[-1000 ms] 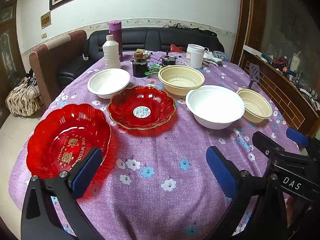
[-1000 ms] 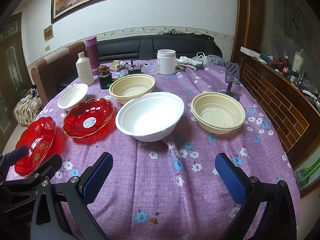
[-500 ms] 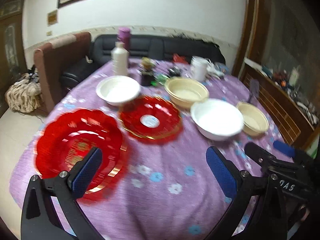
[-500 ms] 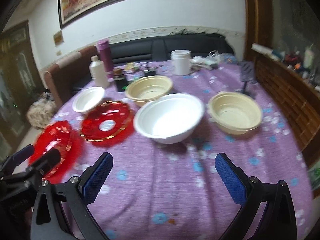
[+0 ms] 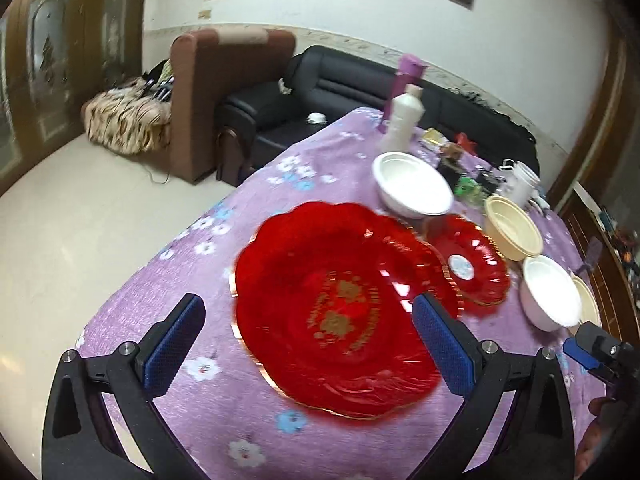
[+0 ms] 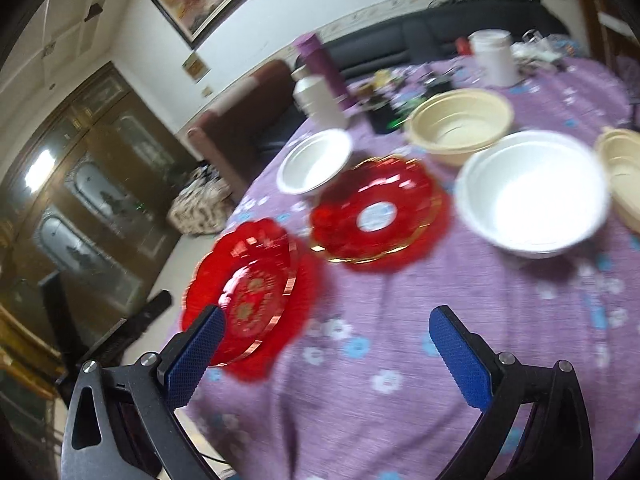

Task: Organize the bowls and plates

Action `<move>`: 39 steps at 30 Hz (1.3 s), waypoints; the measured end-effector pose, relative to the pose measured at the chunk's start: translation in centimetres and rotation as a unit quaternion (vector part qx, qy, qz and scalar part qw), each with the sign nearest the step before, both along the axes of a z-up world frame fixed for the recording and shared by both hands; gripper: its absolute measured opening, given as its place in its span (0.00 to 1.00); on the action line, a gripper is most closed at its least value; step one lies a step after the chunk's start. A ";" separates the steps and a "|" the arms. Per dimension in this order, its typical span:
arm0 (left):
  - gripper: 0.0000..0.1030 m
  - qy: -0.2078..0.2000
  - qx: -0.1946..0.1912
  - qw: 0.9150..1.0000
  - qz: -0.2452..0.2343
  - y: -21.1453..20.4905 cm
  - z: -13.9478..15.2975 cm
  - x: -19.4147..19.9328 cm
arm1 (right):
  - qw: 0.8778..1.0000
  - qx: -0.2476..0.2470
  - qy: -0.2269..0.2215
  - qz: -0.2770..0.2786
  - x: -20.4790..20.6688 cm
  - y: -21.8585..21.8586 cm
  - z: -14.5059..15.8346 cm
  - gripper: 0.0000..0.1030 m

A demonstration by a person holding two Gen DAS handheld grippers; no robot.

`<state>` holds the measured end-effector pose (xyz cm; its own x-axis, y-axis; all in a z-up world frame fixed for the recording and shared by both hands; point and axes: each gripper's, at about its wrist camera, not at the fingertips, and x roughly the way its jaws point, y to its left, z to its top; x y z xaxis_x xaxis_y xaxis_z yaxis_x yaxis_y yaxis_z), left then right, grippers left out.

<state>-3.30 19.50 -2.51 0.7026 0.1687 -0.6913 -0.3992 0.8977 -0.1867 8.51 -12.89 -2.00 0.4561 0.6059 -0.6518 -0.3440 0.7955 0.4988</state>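
Red scalloped plate point(image 5: 340, 316) lies flat at the table's near edge, framed between the wide-spread pads of the left gripper point(image 5: 308, 344), presumably lined up for pickup. Right gripper point(image 6: 332, 356) also gapes, empty. Beyond: second red plate point(image 6: 376, 216), white bowls, cream bowls. Motion blur obscures the plate's gold lettering.

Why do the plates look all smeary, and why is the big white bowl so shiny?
Left wrist view: the big red plate smears from camera motion. Right wrist view: everything blurs, and room light washes out the white bowl. Both views bend at the edges because of the fisheye lens.
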 end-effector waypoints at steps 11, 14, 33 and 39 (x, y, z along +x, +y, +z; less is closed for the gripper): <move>1.00 0.023 -0.003 1.000 0.019 1.9 -2.5 1.6 | 0.996 -0.002 0.082 0.039 4.8 7.8 -3.5 0.76; 1.00 0.005 0.002 1.000 0.031 2.3 -2.4 1.5 | 0.995 -0.018 0.089 0.039 6.0 9.3 -4.3 0.71; 0.33 0.086 -0.032 0.996 0.008 3.3 -5.1 4.6 | 0.991 -0.079 0.099 0.035 8.0 13.2 -6.5 0.21; 0.12 0.095 -0.017 0.995 0.029 3.7 -5.2 4.7 | 0.990 -0.100 0.098 0.029 8.4 13.0 -7.1 0.06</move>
